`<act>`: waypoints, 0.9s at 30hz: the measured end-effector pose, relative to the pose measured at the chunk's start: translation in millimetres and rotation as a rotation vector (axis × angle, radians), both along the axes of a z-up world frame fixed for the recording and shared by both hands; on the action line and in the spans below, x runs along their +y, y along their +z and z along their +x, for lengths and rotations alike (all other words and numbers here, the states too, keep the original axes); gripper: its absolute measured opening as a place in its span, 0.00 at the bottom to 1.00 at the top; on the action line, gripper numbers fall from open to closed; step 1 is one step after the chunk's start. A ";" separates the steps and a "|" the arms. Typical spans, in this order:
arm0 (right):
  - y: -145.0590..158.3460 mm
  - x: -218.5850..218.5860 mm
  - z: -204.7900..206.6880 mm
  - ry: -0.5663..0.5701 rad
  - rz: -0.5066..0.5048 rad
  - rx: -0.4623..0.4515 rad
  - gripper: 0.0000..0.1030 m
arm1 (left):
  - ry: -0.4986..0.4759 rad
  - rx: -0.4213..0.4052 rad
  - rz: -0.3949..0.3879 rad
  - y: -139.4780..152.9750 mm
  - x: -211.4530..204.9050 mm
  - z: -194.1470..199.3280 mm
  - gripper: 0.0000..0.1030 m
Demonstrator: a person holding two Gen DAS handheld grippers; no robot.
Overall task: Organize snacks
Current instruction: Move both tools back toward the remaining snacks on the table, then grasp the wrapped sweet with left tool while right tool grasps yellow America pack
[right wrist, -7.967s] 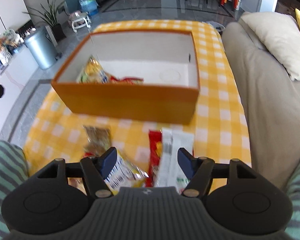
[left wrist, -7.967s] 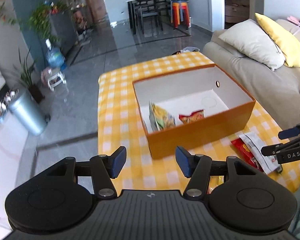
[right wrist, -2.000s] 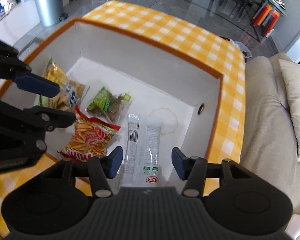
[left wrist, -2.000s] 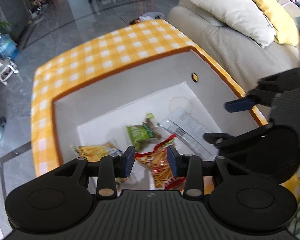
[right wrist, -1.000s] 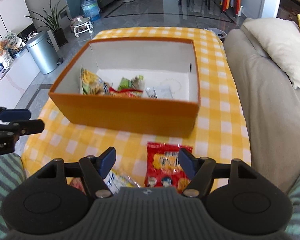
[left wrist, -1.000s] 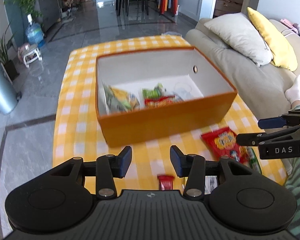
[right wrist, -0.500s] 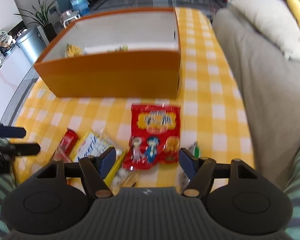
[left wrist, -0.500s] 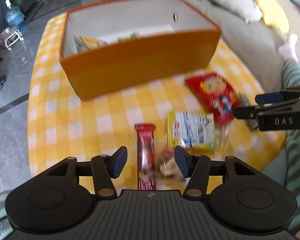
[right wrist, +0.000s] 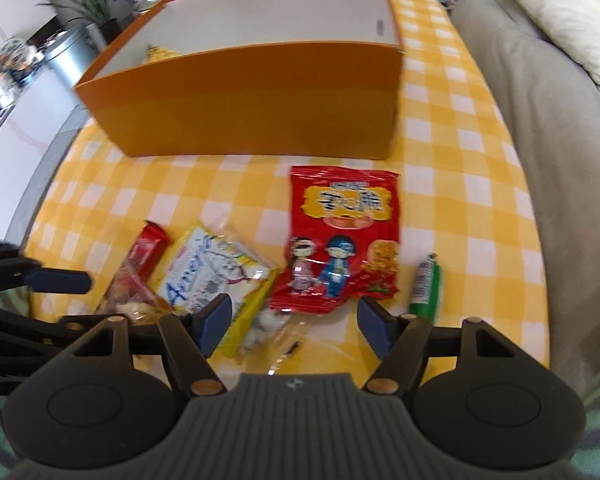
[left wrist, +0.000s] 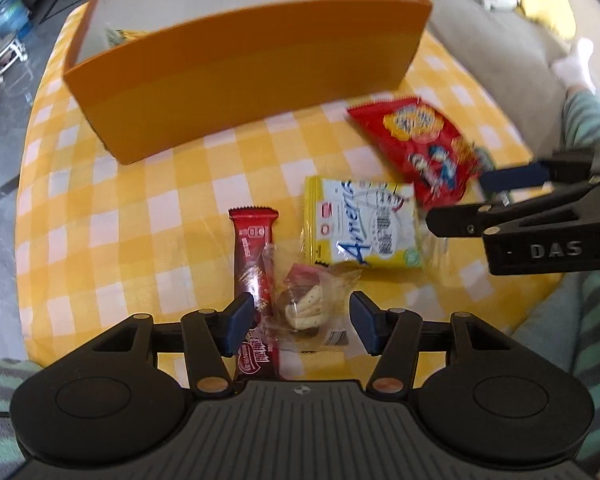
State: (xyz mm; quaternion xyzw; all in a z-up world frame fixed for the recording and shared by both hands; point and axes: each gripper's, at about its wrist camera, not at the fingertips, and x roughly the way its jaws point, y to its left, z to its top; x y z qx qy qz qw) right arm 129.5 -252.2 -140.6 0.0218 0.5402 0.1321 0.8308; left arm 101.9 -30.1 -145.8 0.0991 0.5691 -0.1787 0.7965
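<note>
An orange box (left wrist: 236, 68) (right wrist: 252, 100) stands on the yellow checked tablecloth (left wrist: 112, 184) with snack bags inside. In front of it lie a dark red bar (left wrist: 254, 256) (right wrist: 146, 250), a clear packet of cookies (left wrist: 310, 304) (right wrist: 130, 300), a yellow-white biscuit pack (left wrist: 362, 224) (right wrist: 212, 272), a red chip bag (left wrist: 420, 144) (right wrist: 340, 236) and a green stick (right wrist: 426, 286). My left gripper (left wrist: 302, 326) is open, low over the cookie packet and bar. My right gripper (right wrist: 294, 322) is open, just above the chip bag's near edge and another clear packet (right wrist: 272, 328).
A beige sofa (right wrist: 540, 92) with cushions runs along the table's right side. A metal bin (right wrist: 66, 54) and plants stand on the floor to the far left. The table's near edge is right below both grippers, against striped sleeves.
Both grippers have dropped from above the box towards the loose snacks at the table's near edge. The snacks now fill the space between the fingers. Both stay open.
</note>
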 end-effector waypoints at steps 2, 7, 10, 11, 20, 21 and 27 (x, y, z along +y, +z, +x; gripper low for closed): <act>0.8 5.6 -0.7 0.043 0.020 -0.007 0.65 | -0.011 0.008 0.016 -6.0 -2.9 -0.1 0.60; -0.6 18.3 -1.9 0.120 0.006 -0.020 0.65 | 0.010 0.010 0.002 -11.1 -0.9 4.0 0.53; -1.7 23.6 -2.3 0.156 0.005 -0.027 0.65 | 0.006 0.003 -0.001 -12.5 -0.8 5.5 0.51; -2.0 25.0 -2.5 0.167 0.008 -0.031 0.65 | 0.005 0.000 -0.003 -13.2 -1.1 5.9 0.50; -8.3 34.2 3.5 0.289 -0.065 -0.102 0.68 | 0.014 -0.007 -0.014 -12.1 2.1 6.5 0.41; -9.0 35.3 3.1 0.309 -0.073 -0.112 0.69 | 0.013 -0.005 -0.020 -11.0 2.6 5.9 0.40; -12.7 41.7 1.1 0.405 -0.096 -0.157 0.73 | 0.097 0.020 -0.128 -5.6 20.4 8.6 0.40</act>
